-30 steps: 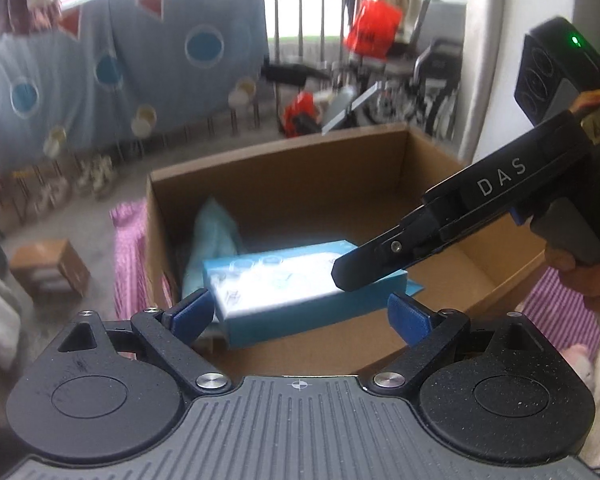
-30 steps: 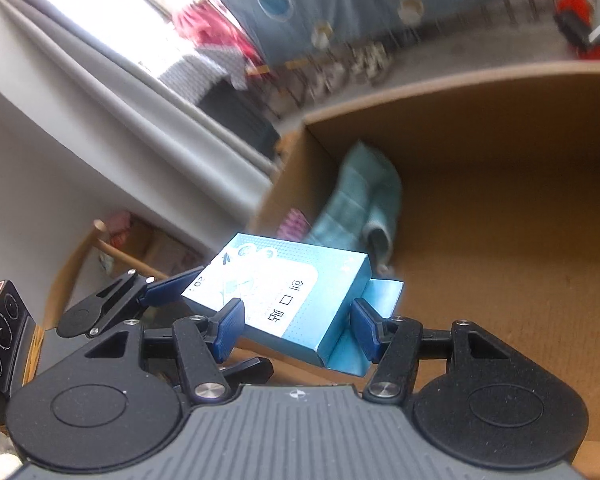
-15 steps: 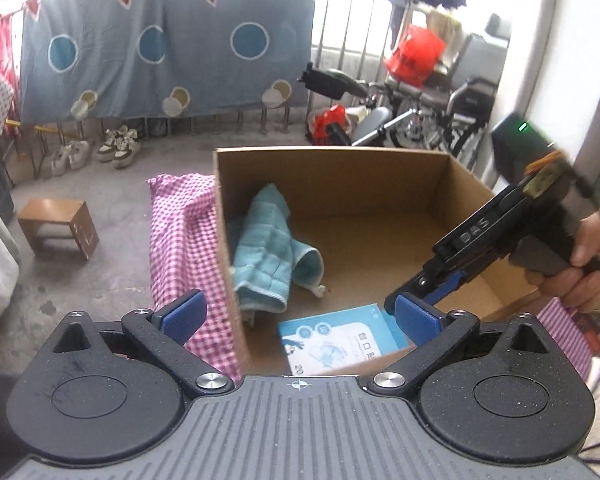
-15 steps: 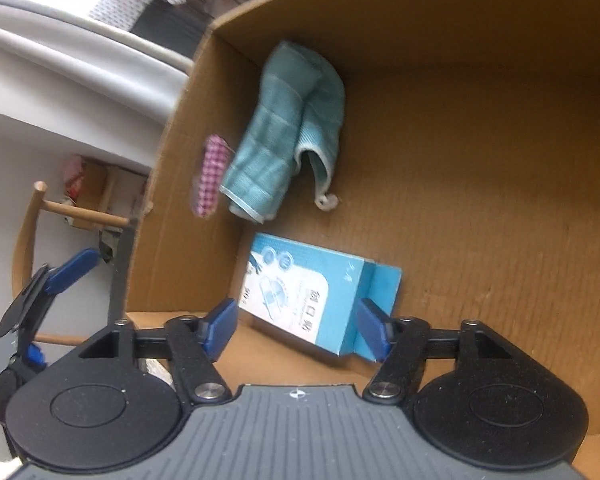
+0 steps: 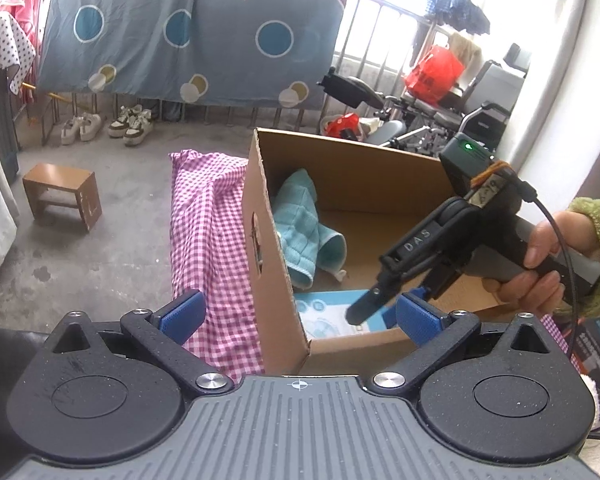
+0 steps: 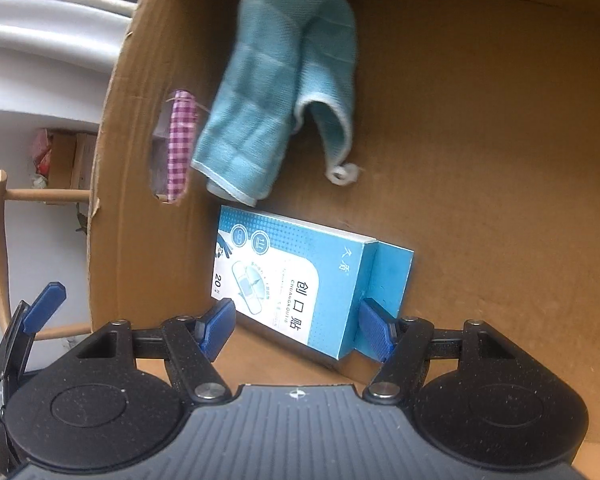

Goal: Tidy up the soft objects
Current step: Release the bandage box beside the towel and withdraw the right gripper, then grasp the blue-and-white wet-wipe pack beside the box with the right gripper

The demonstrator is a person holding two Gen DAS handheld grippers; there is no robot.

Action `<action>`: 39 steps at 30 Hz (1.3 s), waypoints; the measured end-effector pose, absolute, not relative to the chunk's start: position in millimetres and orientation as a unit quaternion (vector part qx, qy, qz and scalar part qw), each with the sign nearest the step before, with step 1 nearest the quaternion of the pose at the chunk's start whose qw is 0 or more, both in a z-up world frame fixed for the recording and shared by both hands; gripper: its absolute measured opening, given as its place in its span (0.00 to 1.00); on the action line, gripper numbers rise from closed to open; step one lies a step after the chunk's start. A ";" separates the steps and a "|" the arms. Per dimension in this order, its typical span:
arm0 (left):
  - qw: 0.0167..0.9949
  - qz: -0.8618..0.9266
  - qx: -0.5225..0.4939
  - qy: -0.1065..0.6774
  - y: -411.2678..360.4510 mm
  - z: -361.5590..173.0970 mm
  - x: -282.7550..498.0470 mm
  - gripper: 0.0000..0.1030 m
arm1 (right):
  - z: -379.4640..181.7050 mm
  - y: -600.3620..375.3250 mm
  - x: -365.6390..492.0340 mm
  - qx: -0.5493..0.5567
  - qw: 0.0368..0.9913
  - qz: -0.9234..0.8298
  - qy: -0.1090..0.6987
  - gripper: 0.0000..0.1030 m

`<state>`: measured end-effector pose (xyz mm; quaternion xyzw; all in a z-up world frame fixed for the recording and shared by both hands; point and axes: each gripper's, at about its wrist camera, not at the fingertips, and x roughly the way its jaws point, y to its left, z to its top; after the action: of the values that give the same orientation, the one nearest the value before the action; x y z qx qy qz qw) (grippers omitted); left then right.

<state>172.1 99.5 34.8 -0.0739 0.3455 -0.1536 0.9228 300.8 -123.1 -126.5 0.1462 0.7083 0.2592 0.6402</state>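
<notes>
With its blue fingers [image 6: 219, 330] spread wide and grasping nothing, the right gripper [image 6: 296, 330] hangs above the blue bandage box [image 6: 288, 280], which lies flat on the floor of the cardboard box [image 6: 500, 140] just beside the crumpled teal towel [image 6: 276, 92] at the left wall. Outside that wall, the left gripper [image 5: 300, 316] is likewise released and empty, above the pink checked cloth [image 5: 208, 232] draped beside the carton.
</notes>
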 end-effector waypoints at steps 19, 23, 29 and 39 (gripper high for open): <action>0.933 -0.147 -0.098 0.313 107.5 42.5 139.8 0.99 | -48.9 -143.7 265.5 0.128 0.736 0.266 0.610 0.75; 0.931 -0.149 -0.113 0.315 108.0 44.6 127.2 0.99 | -6.1 -167.4 228.2 0.142 0.779 0.282 0.541 0.78; 0.925 -0.137 -0.101 0.339 98.4 38.8 110.3 1.00 | 16.7 -196.7 167.5 0.189 0.808 0.292 0.476 0.83; 0.909 -0.173 -0.077 0.371 77.6 19.7 90.2 1.00 | -47.7 -201.7 110.8 0.321 0.768 0.283 0.476 0.84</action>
<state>90.2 77.6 19.7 -0.0775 0.3709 -0.1732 0.9091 110.8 -201.7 -47.7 0.3213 0.4759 0.2829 0.7683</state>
